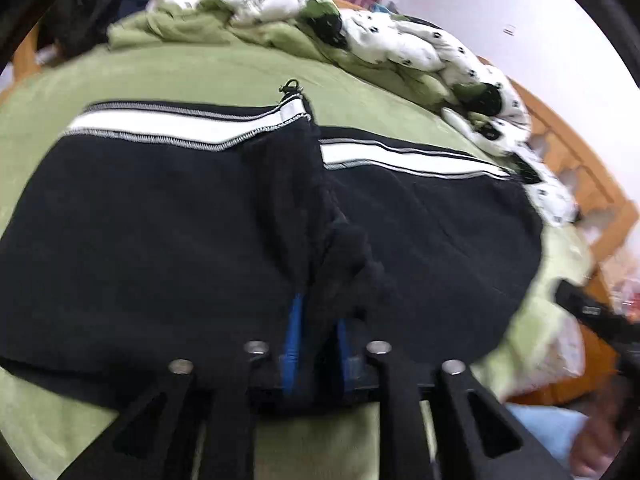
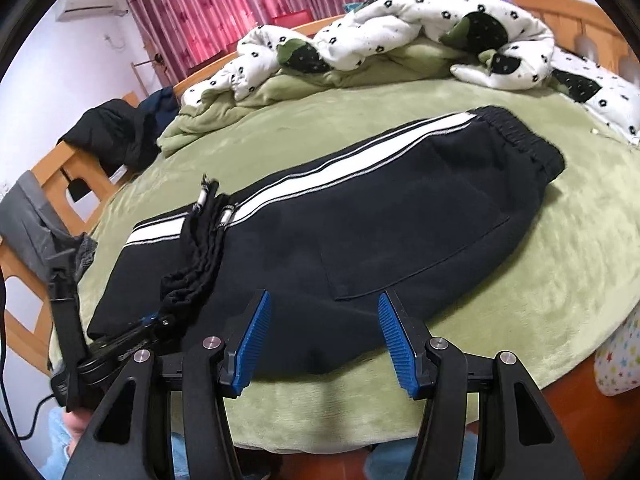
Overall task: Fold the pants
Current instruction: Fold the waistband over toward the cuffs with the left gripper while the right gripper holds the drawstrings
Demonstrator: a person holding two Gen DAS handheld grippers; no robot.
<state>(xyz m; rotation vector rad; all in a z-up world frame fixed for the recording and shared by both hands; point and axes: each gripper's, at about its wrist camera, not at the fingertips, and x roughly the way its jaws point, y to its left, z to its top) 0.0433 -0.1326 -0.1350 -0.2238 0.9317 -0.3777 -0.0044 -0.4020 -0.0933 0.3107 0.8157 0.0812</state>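
Black pants [image 2: 360,220] with a white side stripe lie across the green blanket [image 2: 560,240], the waistband at the far right. The leg ends are folded back over the middle, and their drawcord toggles [image 2: 204,196] rest on the stripe. My left gripper [image 2: 154,322] sits at the near left edge of the pants. In the left wrist view its blue pads [image 1: 296,336] stand a little apart around the bunched black cuffs [image 1: 344,248], which fill the gap and cover the left gripper's [image 1: 320,332] tips. My right gripper [image 2: 324,332] is open over the near edge of the pants, with nothing between its pads.
A crumpled white quilt [image 2: 400,20] with black flowers and green lining is heaped along the far side of the bed. The wooden bed frame [image 2: 560,8] rings the mattress. Dark clothes [image 2: 116,128] hang over the frame at the left. A person's legs in blue jeans [image 2: 60,440] are below.
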